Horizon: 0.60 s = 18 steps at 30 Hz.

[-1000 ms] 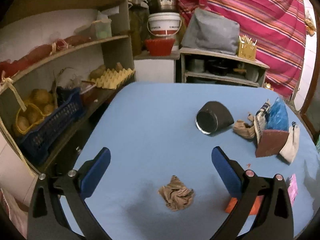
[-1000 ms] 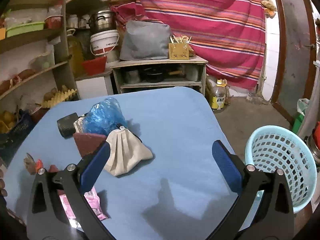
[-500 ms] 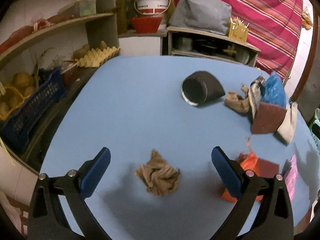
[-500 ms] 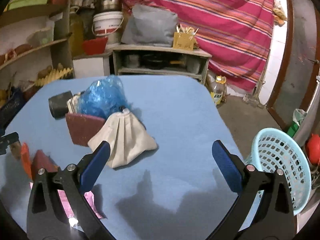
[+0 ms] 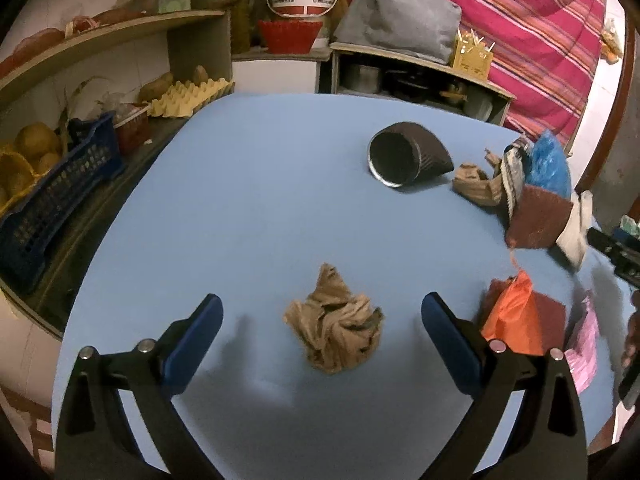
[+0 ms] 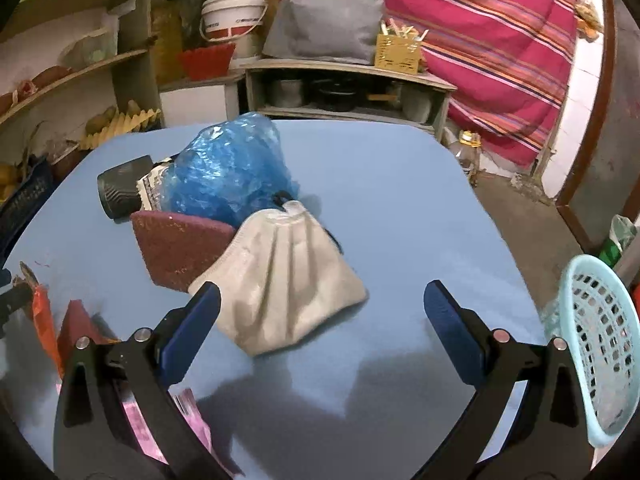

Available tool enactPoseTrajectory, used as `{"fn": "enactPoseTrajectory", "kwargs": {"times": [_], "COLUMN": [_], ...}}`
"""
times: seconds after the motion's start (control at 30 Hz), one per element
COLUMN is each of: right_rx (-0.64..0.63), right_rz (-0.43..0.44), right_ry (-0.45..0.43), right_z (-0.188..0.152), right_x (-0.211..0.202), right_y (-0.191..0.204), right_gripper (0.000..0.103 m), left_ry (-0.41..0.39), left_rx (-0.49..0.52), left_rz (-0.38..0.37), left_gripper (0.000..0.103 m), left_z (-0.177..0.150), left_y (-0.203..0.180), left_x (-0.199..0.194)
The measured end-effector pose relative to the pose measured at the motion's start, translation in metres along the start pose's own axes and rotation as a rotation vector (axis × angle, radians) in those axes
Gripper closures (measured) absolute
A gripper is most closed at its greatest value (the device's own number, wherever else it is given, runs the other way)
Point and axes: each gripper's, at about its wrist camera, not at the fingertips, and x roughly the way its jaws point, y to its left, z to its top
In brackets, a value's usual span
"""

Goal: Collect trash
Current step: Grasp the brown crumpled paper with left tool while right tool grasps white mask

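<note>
Left tongs (image 5: 322,322): wide open, empty, straddling crumpled brown paper (image 5: 335,334).
Right tongs (image 6: 322,308): wide open, empty, above grey mask (image 6: 280,276).
Basket (image 6: 596,344): cut off by frame edge.
Pink wrapper (image 6: 160,428): half hidden behind finger.

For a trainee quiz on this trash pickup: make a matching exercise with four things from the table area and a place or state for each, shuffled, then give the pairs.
Things:
1. crumpled brown paper
2. dark cup
3. light blue basket
4. grey face mask

Places or states:
A. past the table's right edge
B. lying on its side
C. between the open left gripper fingers
D. leaning on the maroon pad

Pairs: 1-C, 2-B, 3-A, 4-D
</note>
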Motion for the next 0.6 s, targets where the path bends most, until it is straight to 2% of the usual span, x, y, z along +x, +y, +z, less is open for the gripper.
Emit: {"fn": "enactPoseTrajectory", "kwargs": {"times": [0.03, 0.2, 0.23, 0.37, 0.43, 0.6], "right_rx": [-0.002, -0.01, -0.019, -0.054, -0.033, 0.007], "right_rz": [0.003, 0.023, 0.022, 0.039, 0.068, 0.118], "right_ry": [0.012, 0.052, 0.054, 0.059, 0.071, 0.06], "right_z": [0.002, 0.005, 0.006, 0.007, 0.007, 0.009], "right_x": [0.006, 0.023, 0.024, 0.024, 0.025, 0.019], "right_y": [0.002, 0.008, 0.009, 0.012, 0.007, -0.008], "right_gripper": [0.004, 0.005, 0.008, 0.037, 0.062, 0.083], "left_ry": [0.003, 0.067, 0.078, 0.082, 0.078, 0.078], "left_rx": [0.006, 0.046, 0.043, 0.026, 0.021, 0.033], "left_rz": [-0.006, -0.028, -0.035, -0.047, -0.041, -0.022], "left_gripper": [0.011, 0.049, 0.052, 0.056, 0.057, 0.058], "left_z": [0.001, 0.0, -0.001, 0.001, 0.002, 0.001], "left_y": [-0.001, -0.003, -0.003, 0.0, 0.0, -0.004], "left_x": [0.0, 0.014, 0.017, 0.019, 0.018, 0.019]}}
